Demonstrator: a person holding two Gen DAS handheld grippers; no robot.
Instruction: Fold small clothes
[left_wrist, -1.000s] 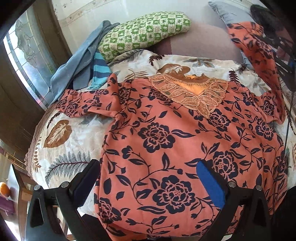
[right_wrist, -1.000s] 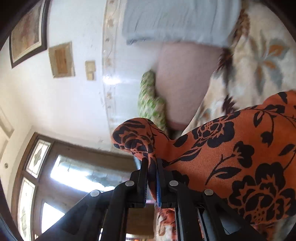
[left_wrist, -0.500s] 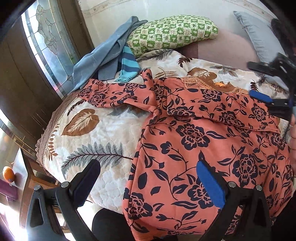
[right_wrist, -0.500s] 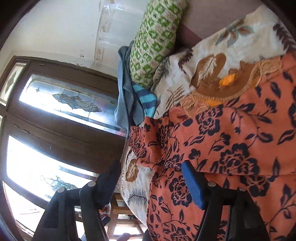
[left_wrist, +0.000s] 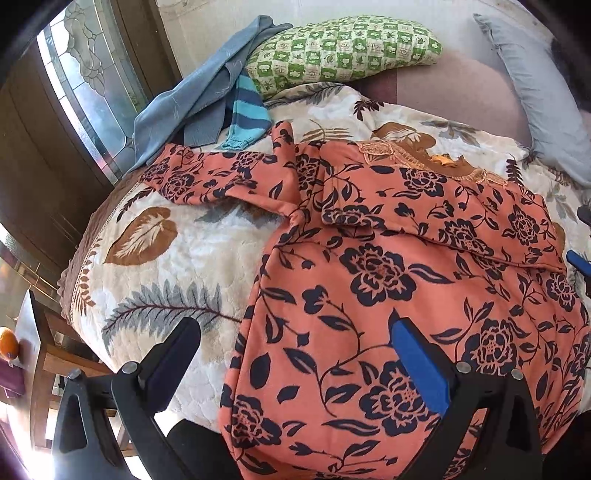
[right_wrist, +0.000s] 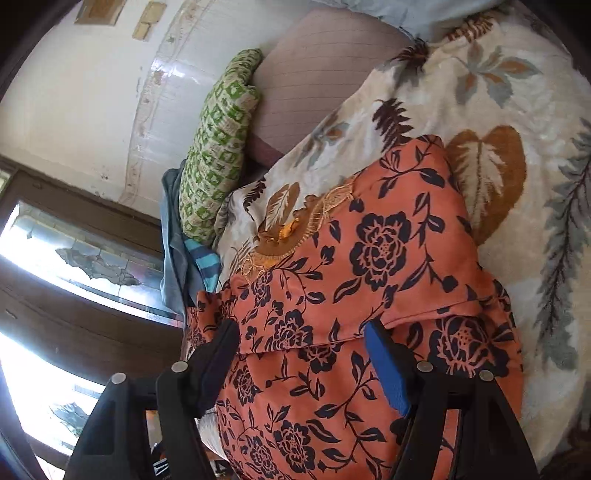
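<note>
An orange top with dark blue flowers (left_wrist: 369, 280) lies spread on the leaf-print bedspread (left_wrist: 159, 266). Its right sleeve is folded across the chest under the lace neckline (left_wrist: 402, 158); the left sleeve (left_wrist: 207, 177) still reaches out to the left. My left gripper (left_wrist: 295, 347) hovers open above the top's lower left part, nothing between its fingers. In the right wrist view the same top (right_wrist: 369, 266) fills the middle, and my right gripper (right_wrist: 301, 349) stands open just over the folded sleeve's edge, holding nothing. A blue pad of the right gripper shows at the left wrist view's right edge.
A green checked pillow (left_wrist: 343, 51), a grey-blue garment (left_wrist: 207, 92) and a blue striped piece (left_wrist: 245, 110) lie at the bed's far left. A grey pillow (left_wrist: 543, 99) lies far right. Stained-glass window (left_wrist: 88, 74) and wooden furniture (left_wrist: 33, 354) stand left of the bed.
The right gripper carried the right sleeve across the chest, let it go and opened, then drew back to the right. The left gripper drifted a little, staying open.
</note>
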